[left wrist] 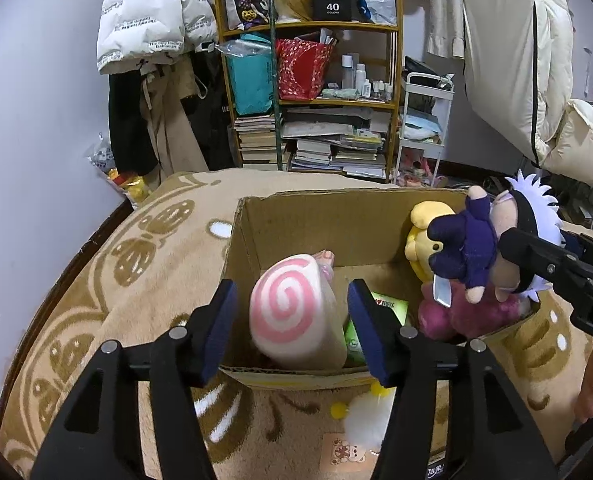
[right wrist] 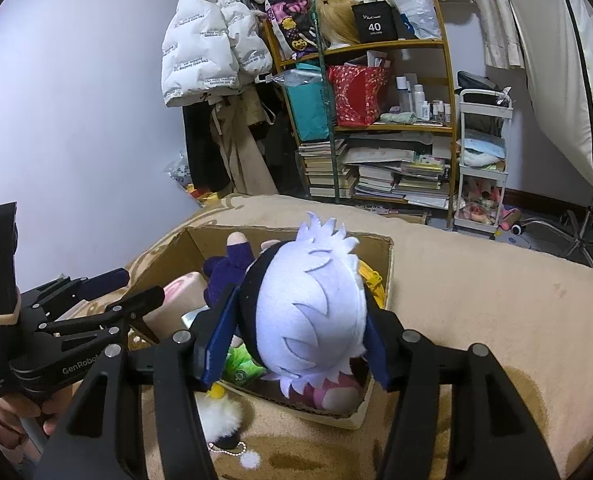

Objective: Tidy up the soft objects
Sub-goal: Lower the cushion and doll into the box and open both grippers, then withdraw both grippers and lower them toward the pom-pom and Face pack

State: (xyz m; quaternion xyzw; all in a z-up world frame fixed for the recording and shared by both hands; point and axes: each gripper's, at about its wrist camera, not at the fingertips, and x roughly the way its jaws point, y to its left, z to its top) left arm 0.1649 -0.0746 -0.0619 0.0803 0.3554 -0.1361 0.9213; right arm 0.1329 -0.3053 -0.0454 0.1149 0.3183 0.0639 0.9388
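Note:
An open cardboard box stands on a beige patterned blanket. In it lie a pink-swirl roll pillow, a yellow plush, a magenta plush and a green packet. My left gripper is open above the box's near edge, its jaws either side of the swirl pillow without touching it. My right gripper is shut on the head of a white-haired doll in purple clothes, held over the box's right side; the doll also shows in the left wrist view.
A white fluffy keychain plush lies on the blanket in front of the box. Behind stand a cluttered wooden bookshelf, a white trolley and hanging coats. The blanket's left edge drops toward the wall.

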